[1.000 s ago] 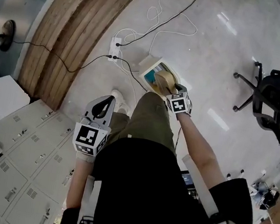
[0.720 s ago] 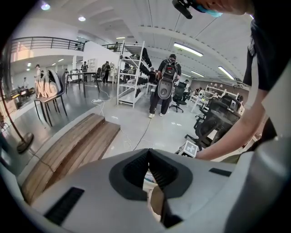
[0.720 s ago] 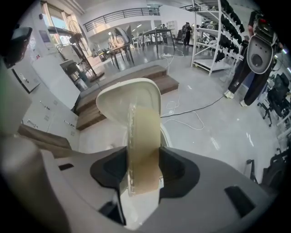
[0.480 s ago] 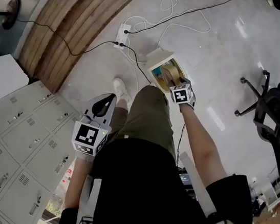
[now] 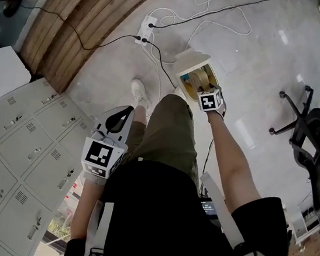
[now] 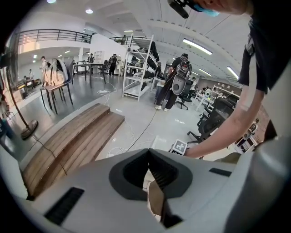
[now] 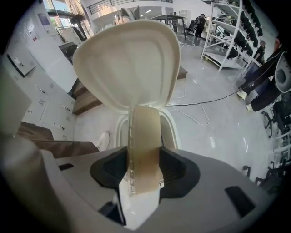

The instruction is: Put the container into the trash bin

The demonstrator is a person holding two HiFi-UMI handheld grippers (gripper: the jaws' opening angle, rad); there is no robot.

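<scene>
The trash bin stands on the floor in front of the person's feet, its white lid swung up and open. My right gripper points steeply down over the bin's mouth, shut on a tan, see-through container. In the right gripper view the container stands edge-on between the jaws of the right gripper, with the lid behind it and the bin's rim below. My left gripper hangs by the person's left hip, shut and holding nothing; the left gripper looks out over the floor.
A white power strip with trailing cables lies beyond the bin. Curved wooden steps run along the upper left, grey lockers stand at the left, and an office chair is at the right. The person's shoe is beside the bin.
My right gripper has sunk with the container towards the open bin. The left gripper has dropped a little beside the hip.
</scene>
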